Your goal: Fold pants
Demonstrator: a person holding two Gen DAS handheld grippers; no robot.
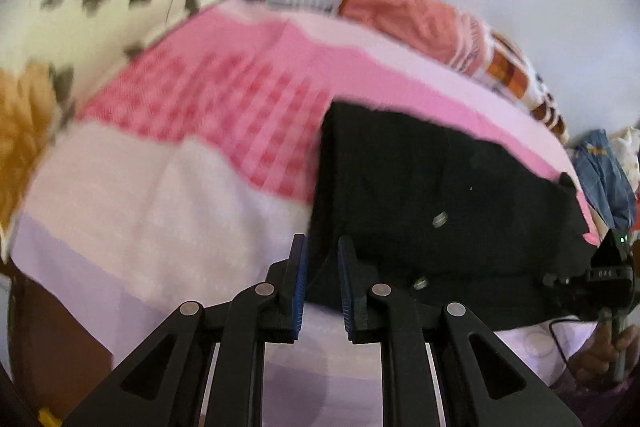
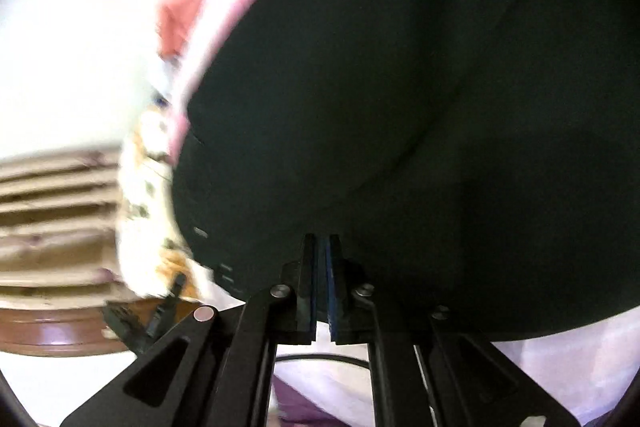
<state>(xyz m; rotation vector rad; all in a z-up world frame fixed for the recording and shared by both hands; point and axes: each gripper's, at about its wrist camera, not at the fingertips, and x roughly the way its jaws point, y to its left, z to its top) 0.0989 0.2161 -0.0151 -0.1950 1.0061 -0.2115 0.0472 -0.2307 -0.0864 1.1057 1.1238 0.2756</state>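
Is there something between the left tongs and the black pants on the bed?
Nothing visible. The left tongs stand open at the near edge of the black pants, no object between them. The right tongs are shut on the pants.

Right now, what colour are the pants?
Black, plain; the pants show best in the left wrist view, lying on the pink blanket.

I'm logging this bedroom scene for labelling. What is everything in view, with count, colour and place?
pants: one, black, on the blanket's right side
blanket: one, pink and white checked, covering the bed
pillow: one, cream floral, far left
folded clothes: several, orange, blue-striped, along the wall
denim garment: one, blue, far right
left gripper: one, black, slightly open at the pants' edge
right gripper: one, black, shut on the pants
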